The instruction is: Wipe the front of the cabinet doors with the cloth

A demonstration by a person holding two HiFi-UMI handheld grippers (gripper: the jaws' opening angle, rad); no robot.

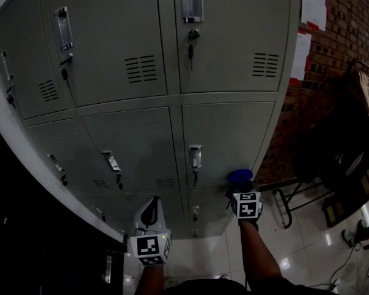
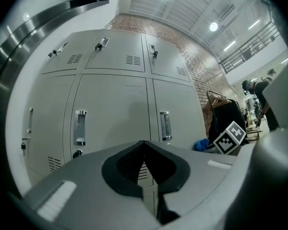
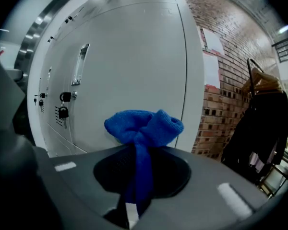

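Observation:
A grey metal locker cabinet (image 1: pixel 141 134) with several doors fills the head view. My right gripper (image 1: pixel 242 188) is shut on a bunched blue cloth (image 3: pixel 144 128), which also shows in the head view as the blue cloth (image 1: pixel 238 176) pressed against the lower right of a middle-row door (image 1: pixel 227 140). In the right gripper view the cloth sits against that door (image 3: pixel 134 66), right of its handle (image 3: pixel 81 63). My left gripper (image 1: pixel 149 211) hangs back from the lower doors, jaws shut with nothing between them; its view faces the doors (image 2: pixel 110 109).
A brick wall (image 1: pixel 332 48) with white papers (image 1: pixel 312 5) stands right of the cabinet. A dark garment on a rack (image 3: pixel 259 123) and a metal chair frame (image 1: pixel 295 201) are at the right. Padlocks and keys (image 3: pixel 63 111) hang at the door handles. Glossy floor (image 1: pixel 295 251) lies below.

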